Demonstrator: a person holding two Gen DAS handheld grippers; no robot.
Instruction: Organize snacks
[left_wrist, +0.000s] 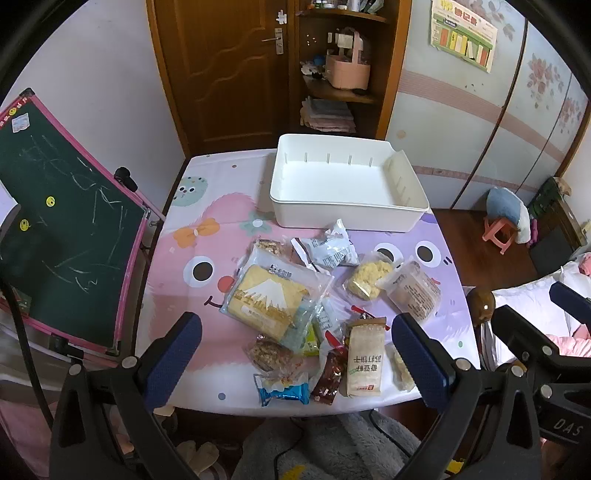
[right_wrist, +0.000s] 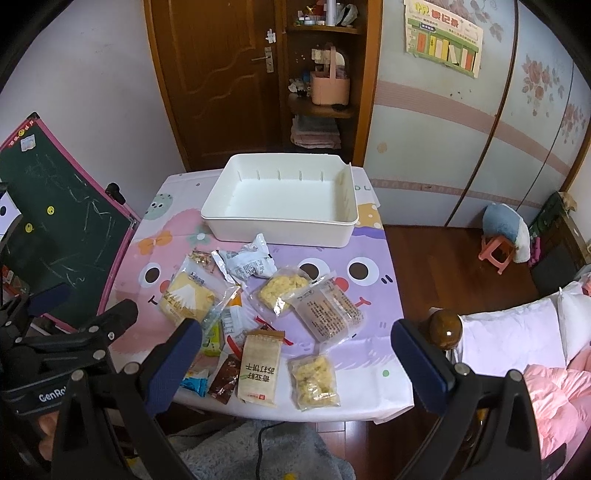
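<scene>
Many snack packets (right_wrist: 258, 369) loose on bench (right_wrist: 369, 280) | light, crinkly; pinch sealed edge | bin (right_wrist: 280, 225) empty | both tongs (left_wrist: 295, 354) (right_wrist: 295, 362) agape, holding nothing.

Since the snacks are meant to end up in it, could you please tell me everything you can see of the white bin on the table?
The white bin is a shallow rectangular tub that looks like smooth plastic, with rounded corners and a rolled rim. Thin vertical ribs line its inner walls, and a loose-looking divider panel leans against its right wall. It holds no snacks. It sits upright and flat on the cartoon tablecloth at the far side of the table. A crumpled silver packet lies just in front of it; whether they touch is unclear.
</scene>
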